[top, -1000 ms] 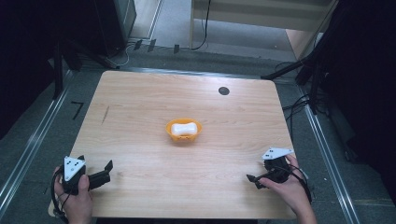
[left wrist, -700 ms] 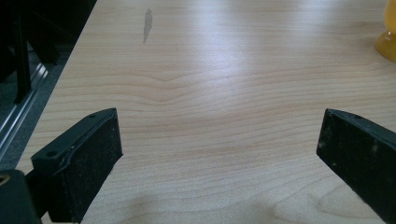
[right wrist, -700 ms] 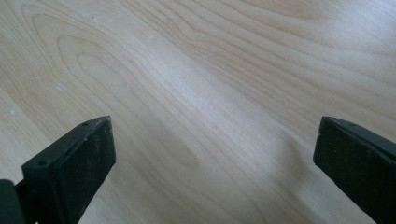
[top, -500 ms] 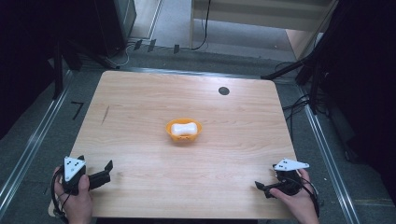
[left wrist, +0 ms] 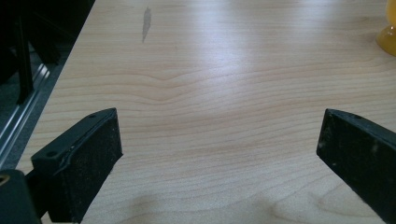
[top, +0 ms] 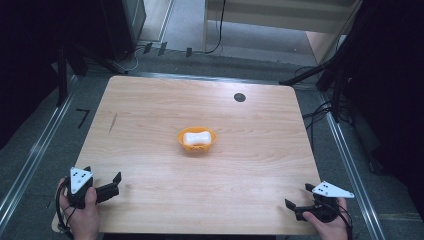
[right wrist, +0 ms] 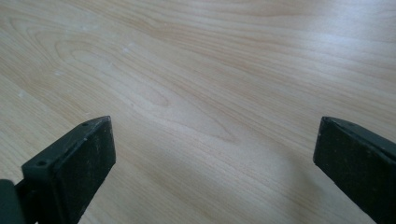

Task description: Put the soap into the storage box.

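Observation:
An orange bowl sits at the middle of the wooden table, holding a white bone-shaped piece. My left gripper rests at the front left corner, held by a hand, open with nothing between its jaws. My right gripper sits at the front right corner, also open and empty. In the left gripper view the jaws stand wide apart over bare wood, and the bowl's edge peeks in at the upper right. Bare wood also lies between the spread jaws in the right gripper view.
A small black round mark lies on the table's far right part. A thin dark streak marks the wood at the left. Metal rails run along both sides of the table, with cables on the floor at the right.
My right gripper has drawn back toward the front right corner of the table. The left gripper and the bowl have stayed put.

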The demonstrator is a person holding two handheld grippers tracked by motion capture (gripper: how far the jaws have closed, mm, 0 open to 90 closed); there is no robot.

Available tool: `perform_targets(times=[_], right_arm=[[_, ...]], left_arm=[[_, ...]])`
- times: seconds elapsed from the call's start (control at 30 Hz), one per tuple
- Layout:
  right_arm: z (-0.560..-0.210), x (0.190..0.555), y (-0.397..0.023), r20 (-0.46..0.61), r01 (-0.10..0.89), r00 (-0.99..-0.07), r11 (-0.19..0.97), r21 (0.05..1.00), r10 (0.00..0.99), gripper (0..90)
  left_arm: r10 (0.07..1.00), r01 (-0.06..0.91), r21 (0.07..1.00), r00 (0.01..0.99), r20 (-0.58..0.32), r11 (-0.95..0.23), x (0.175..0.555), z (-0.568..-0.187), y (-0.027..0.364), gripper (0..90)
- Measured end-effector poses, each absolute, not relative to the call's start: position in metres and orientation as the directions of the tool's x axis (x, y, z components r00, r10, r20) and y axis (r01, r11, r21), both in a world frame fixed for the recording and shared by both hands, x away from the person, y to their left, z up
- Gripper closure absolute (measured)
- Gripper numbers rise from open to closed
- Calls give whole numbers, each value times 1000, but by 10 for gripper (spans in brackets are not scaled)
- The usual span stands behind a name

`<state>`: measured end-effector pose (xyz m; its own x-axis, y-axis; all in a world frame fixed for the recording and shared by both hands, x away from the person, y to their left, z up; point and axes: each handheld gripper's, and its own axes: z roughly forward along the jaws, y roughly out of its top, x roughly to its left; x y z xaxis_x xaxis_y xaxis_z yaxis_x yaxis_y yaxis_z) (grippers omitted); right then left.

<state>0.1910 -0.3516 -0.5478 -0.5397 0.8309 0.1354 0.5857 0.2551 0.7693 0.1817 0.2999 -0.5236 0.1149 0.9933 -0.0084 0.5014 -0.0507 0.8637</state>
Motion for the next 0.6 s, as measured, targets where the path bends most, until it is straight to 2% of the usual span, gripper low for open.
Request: perform_targets(times=[0.6], right_arm=[[-547,181,-360,154,494,-506,139,858,848,0]], left_arm=[[993,518,853,121,-3,-60,184,-524,299,4]])
